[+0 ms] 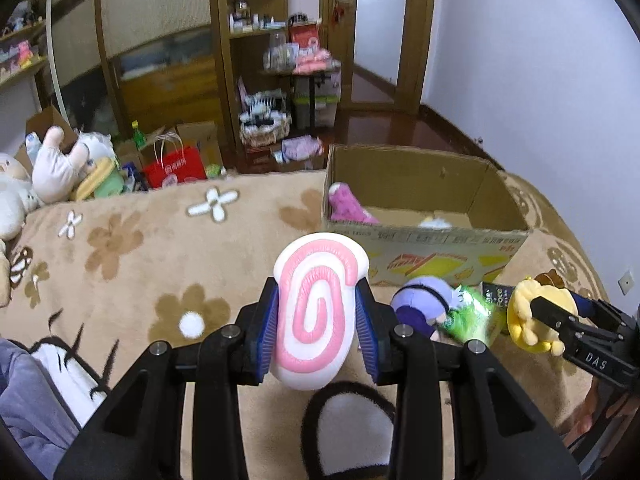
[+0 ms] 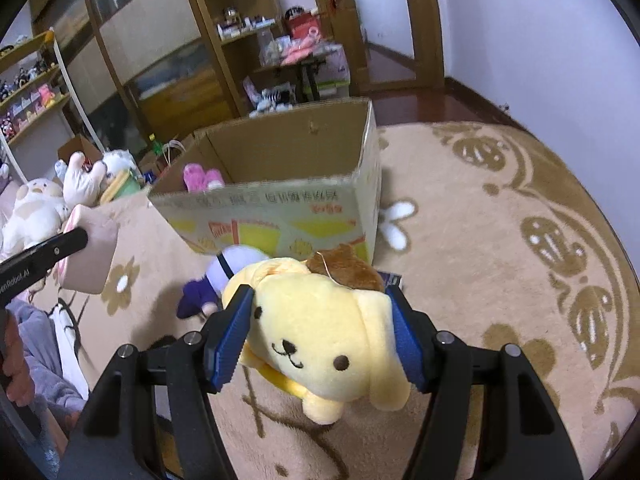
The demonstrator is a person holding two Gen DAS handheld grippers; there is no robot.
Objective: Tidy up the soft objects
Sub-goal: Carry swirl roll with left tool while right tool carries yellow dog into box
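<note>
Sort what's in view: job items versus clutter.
Job: swirl cushion in left tool; yellow dog plush in right tool; cardboard box; purple doll.
Clutter: red gift bag; wicker basket; green bottle.

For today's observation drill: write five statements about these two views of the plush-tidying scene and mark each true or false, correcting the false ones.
1. The left gripper grips a pink-and-white swirl cushion. True.
2. The right gripper holds a purple doll. False: it holds a yellow dog plush; the purple doll lies on the rug.
3. The box is empty. False: a pink plush lies inside.
4. The box stands on the rug. True.
5. The dog plush wears a green cap. False: the cap is brown.
</note>
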